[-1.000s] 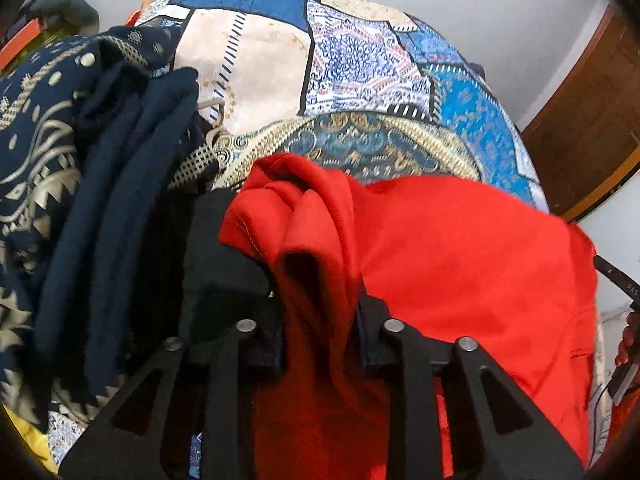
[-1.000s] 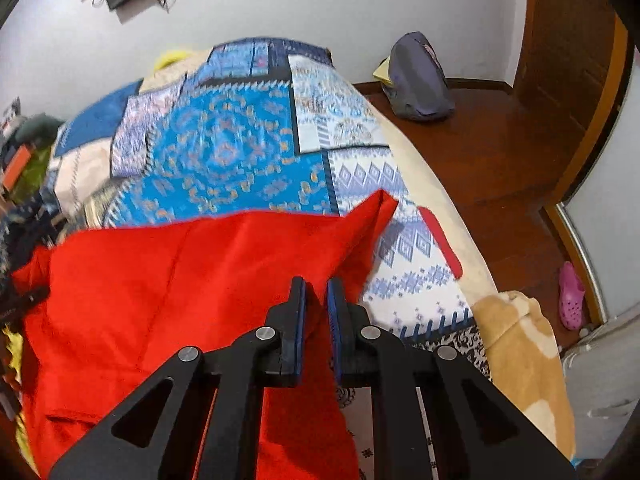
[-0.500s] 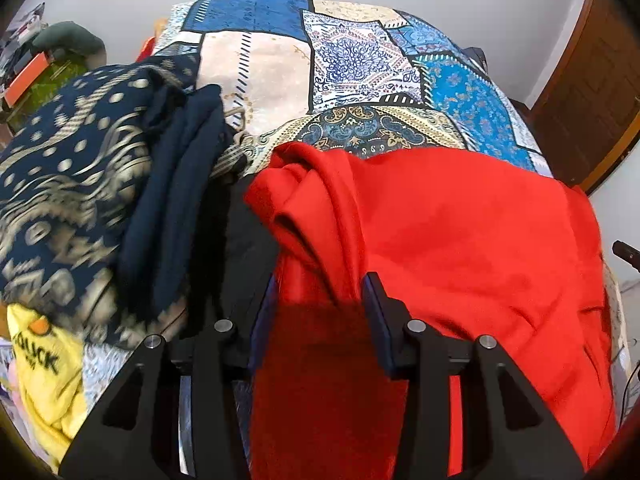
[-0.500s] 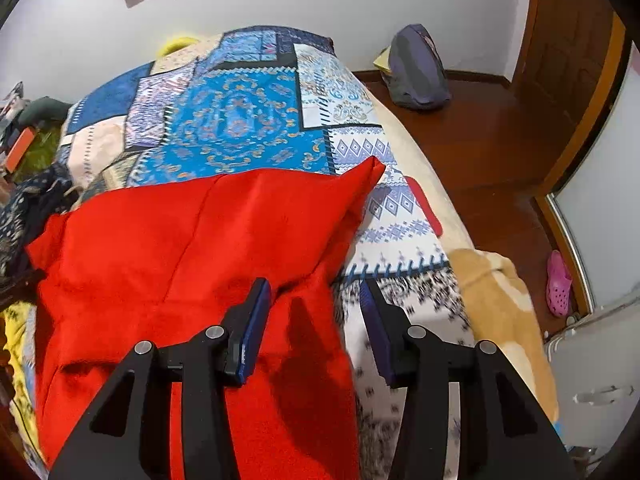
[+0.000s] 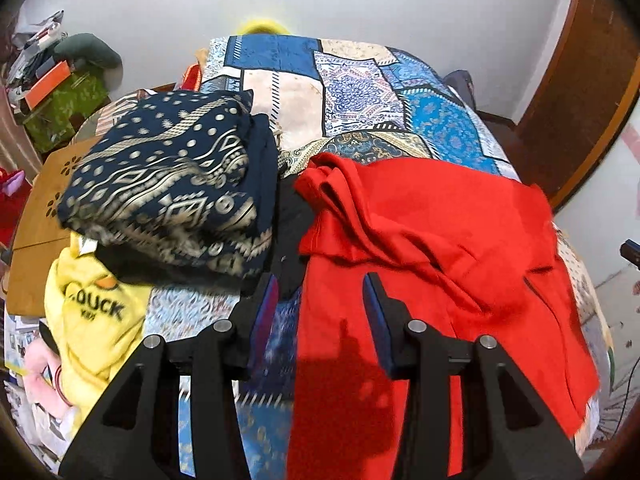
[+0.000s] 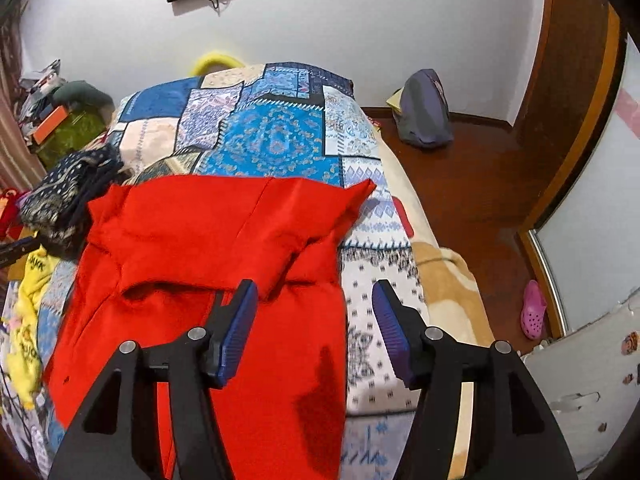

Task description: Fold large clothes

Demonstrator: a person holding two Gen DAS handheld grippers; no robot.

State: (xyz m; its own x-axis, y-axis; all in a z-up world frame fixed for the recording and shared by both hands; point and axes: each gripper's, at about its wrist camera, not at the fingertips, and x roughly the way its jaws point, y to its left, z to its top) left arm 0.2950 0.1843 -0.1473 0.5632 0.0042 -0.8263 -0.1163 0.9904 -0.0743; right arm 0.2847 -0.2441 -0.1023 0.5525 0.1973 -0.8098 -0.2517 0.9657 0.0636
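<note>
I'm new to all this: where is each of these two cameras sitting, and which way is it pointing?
Left wrist view: sits on the left claw, looking down along its fingers at the red garment and the folded navy patterned cloth on the bed; only the claw shows, its jaws opening, nothing between.
Right wrist view: sits on the right claw, looking down at the red garment's right edge and the wooden floor; jaws opening, empty.
Shared: red garment, navy cloth, patchwork bed.

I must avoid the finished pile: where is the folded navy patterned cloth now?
In the left wrist view, the navy patterned cloth lies left of the red garment, above the yellow shirt.
</note>
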